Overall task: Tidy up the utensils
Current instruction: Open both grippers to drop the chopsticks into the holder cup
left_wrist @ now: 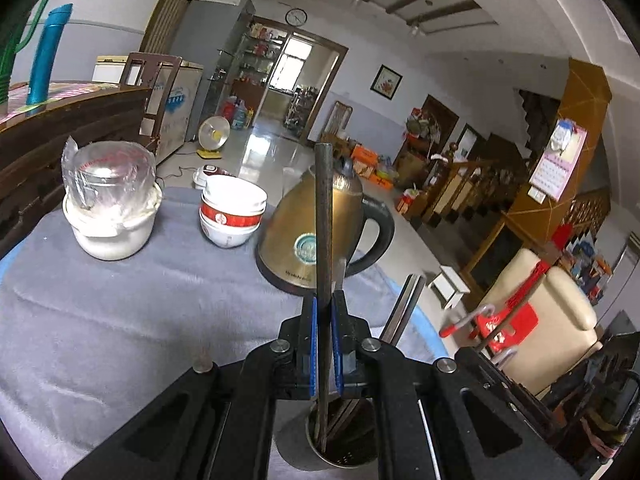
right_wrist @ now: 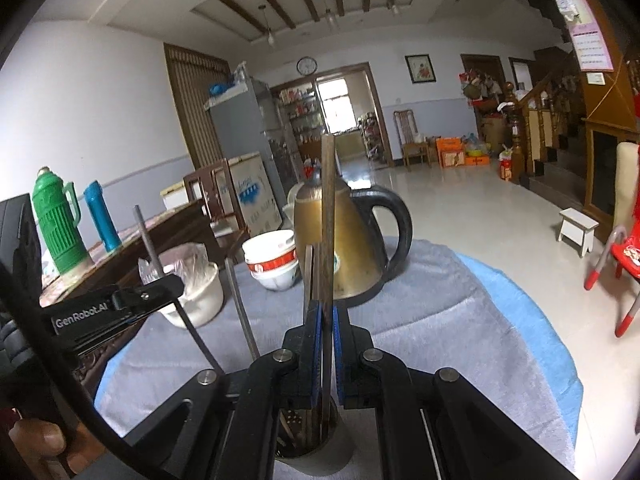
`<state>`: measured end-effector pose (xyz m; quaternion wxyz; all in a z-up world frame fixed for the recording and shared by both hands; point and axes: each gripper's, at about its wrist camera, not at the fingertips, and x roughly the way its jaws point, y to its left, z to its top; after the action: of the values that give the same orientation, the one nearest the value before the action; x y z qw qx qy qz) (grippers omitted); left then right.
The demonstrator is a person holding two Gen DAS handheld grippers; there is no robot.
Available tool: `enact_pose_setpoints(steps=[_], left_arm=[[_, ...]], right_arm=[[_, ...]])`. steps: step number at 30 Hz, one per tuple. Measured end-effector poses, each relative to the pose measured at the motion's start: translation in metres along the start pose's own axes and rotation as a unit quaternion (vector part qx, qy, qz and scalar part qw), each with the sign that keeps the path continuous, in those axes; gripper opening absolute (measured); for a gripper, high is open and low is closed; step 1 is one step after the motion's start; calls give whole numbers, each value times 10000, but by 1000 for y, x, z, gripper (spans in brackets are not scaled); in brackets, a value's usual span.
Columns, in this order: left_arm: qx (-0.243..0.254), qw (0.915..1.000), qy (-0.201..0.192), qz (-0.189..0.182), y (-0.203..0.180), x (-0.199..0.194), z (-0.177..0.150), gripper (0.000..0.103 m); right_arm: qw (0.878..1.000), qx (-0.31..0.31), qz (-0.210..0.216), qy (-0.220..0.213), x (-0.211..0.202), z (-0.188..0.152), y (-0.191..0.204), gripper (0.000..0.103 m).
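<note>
At the bottom centre of the left wrist view, a metal cup (left_wrist: 340,452) holds several chopsticks, its base cut off by the frame. The left gripper (left_wrist: 323,344) is clenched on one dark chopstick (left_wrist: 322,216) standing upright in that cup. In the right wrist view the right gripper (right_wrist: 327,356) likewise pinches an upright chopstick (right_wrist: 328,216) above the cup (right_wrist: 316,452). Behind stand a brass kettle (left_wrist: 312,232), stacked bowls (left_wrist: 232,212) and a plastic-covered pot (left_wrist: 110,208), its contents unclear.

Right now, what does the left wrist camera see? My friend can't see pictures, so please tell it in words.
The left gripper pinches a dark chopstick upright, its lower end inside a metal utensil cup on a grey cloth-covered table. Behind stand a gold kettle, stacked bowls and a white pot.
</note>
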<state>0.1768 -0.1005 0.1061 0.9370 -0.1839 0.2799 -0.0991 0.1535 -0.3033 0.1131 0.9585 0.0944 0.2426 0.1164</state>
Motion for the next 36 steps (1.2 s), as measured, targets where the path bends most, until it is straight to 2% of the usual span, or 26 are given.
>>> enact_pose_setpoints(steps=[16,33,36], left_arm=[[185,9990,392,61,-8,15,-21,7],[224,9963,823,49,-13,18,-27,7],[130,9965,824,84,-9,11,-22,17]], right_arm=[[9986,-51,47,530,29,-22,5,6],[9952,-50,-78,974,39,-22,4,7],[9940,-108,-132,1079,40,-23,7,8]])
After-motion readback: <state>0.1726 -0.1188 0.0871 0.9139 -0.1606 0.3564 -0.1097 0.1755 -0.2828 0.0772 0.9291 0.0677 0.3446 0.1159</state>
